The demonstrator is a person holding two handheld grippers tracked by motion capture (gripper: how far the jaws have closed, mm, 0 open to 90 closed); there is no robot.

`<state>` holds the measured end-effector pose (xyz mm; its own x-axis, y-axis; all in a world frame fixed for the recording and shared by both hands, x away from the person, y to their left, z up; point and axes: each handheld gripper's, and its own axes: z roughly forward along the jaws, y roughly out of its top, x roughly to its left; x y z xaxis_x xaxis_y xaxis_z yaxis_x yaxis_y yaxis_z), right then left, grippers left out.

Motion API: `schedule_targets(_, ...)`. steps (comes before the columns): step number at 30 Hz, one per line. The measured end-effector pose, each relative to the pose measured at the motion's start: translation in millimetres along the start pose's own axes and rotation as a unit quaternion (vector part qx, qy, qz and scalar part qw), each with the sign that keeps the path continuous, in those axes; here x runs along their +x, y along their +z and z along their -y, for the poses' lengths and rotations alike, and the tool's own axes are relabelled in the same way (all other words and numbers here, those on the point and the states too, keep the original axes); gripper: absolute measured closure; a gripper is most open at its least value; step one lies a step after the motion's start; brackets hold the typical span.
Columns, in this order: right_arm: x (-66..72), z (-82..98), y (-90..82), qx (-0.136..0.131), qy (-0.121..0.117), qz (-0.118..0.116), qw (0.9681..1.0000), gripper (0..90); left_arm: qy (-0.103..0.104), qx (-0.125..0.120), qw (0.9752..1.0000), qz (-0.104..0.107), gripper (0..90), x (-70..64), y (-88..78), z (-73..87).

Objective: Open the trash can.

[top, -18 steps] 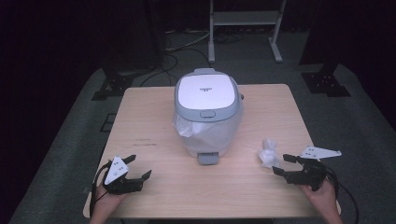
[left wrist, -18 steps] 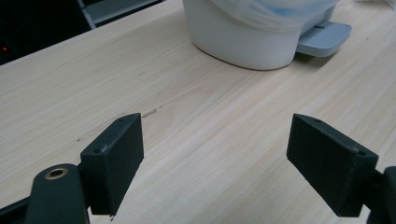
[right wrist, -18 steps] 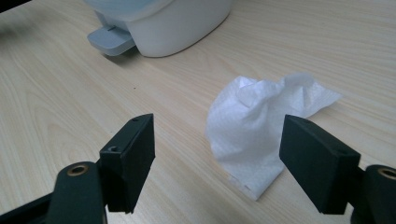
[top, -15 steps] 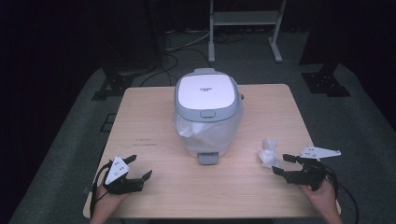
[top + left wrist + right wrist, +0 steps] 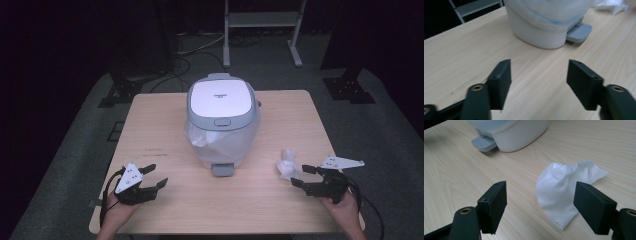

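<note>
A small white and grey pedal bin [image 5: 221, 122] with a shut lid and a plastic liner stands mid-table; its grey foot pedal [image 5: 222, 169] faces the front edge. A crumpled white tissue [image 5: 287, 163] lies on the wood to the right of the bin. My right gripper [image 5: 301, 175] is open just in front of the tissue [image 5: 566, 190], its jaws apart and empty, with the tissue lying partly between them. Near the front left corner my left gripper [image 5: 155, 176] is open and empty, pointing toward the bin [image 5: 546, 22] and pedal [image 5: 579, 32].
The light wooden table [image 5: 165, 125] stands on a grey carpet. A metal stand [image 5: 260, 30] and dark equipment bases [image 5: 347, 87] sit on the floor behind the table.
The right gripper has edged slightly forward toward the tissue. The left gripper has hardly moved.
</note>
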<state>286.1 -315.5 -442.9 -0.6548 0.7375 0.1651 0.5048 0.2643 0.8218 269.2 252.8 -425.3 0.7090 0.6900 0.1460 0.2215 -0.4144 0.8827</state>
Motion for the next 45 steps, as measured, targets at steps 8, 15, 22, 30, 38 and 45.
schedule_targets(8, 0.1, -0.1, -0.5, 0.0, 0.0, 0.001, 1.0, 25.6, 0.003, -0.004, 0.9998, 0.021, 49.3, 3.3, -5.9, -25.9)
schedule_targets(15, -0.3, 0.2, -2.7, -0.003, 0.0, 0.003, 1.0, 25.6, 0.003, 0.003, 0.9993, 0.038, 59.3, 7.7, -8.7, -48.2)
schedule_targets(22, -0.3, 0.1, -4.1, -0.004, 0.002, 0.005, 1.0, 25.6, 0.012, 0.003, 0.9987, 0.049, 67.3, 8.9, -11.2, -67.9)
schedule_targets(30, -1.1, 0.8, -5.1, -0.005, 0.004, 0.007, 1.0, 25.6, 0.021, 0.001, 0.9976, 0.066, 78.9, 6.6, -15.7, -88.0)
schedule_targets(38, -1.4, 0.8, -5.1, -0.005, 0.005, 0.006, 1.0, 25.6, 0.031, -0.009, 0.9958, 0.086, 83.6, 5.6, -21.8, -107.2)
schedule_targets(45, -1.8, 0.9, -5.1, -0.005, 0.005, 0.007, 1.0, 25.6, 0.037, -0.019, 0.9944, 0.098, 83.6, 7.6, -25.4, -122.7)
